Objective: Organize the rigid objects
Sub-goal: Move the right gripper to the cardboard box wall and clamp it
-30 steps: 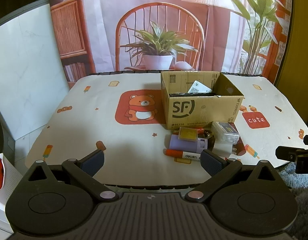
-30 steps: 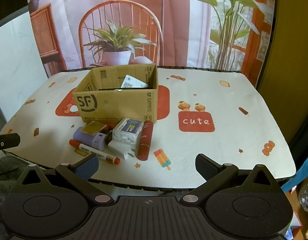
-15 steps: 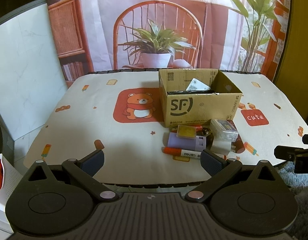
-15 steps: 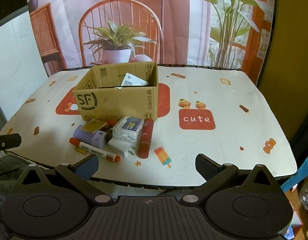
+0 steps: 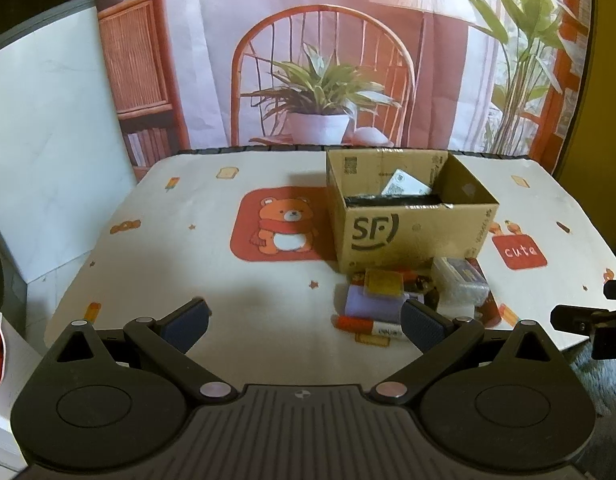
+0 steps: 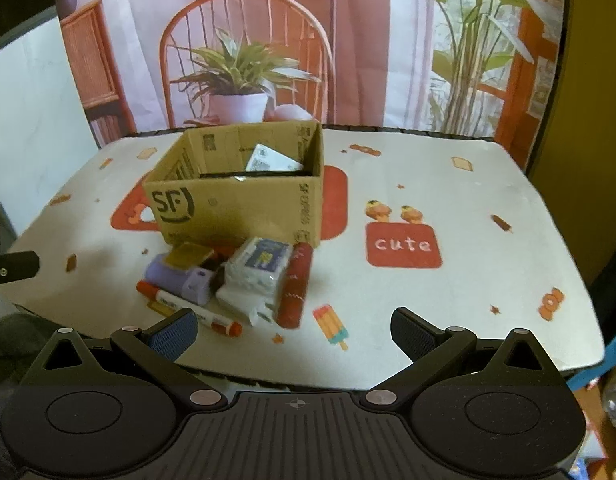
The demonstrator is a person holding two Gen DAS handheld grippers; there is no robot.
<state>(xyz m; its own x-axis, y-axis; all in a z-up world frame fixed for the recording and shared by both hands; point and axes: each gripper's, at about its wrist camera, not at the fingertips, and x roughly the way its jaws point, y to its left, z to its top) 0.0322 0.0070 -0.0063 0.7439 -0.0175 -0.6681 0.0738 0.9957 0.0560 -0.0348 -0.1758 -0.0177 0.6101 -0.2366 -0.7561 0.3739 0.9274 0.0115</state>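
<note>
change: both views nearer the pile [image 6: 228, 280] by the box [image 6: 244, 204] | left gripper [image 5: 304, 320], right gripper [image 6: 294, 330] wide open, empty | approach under way, nothing boxed this step

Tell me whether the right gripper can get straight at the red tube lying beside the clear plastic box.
Probably yes. The right gripper is open and empty, and the red tube lies at the pile's right edge with bare tablecloth on its right side. Only the clear plastic box crowds its left.

Warm soft daylight, faint shadows, fisheye-bent edges (right view blurred)
</note>
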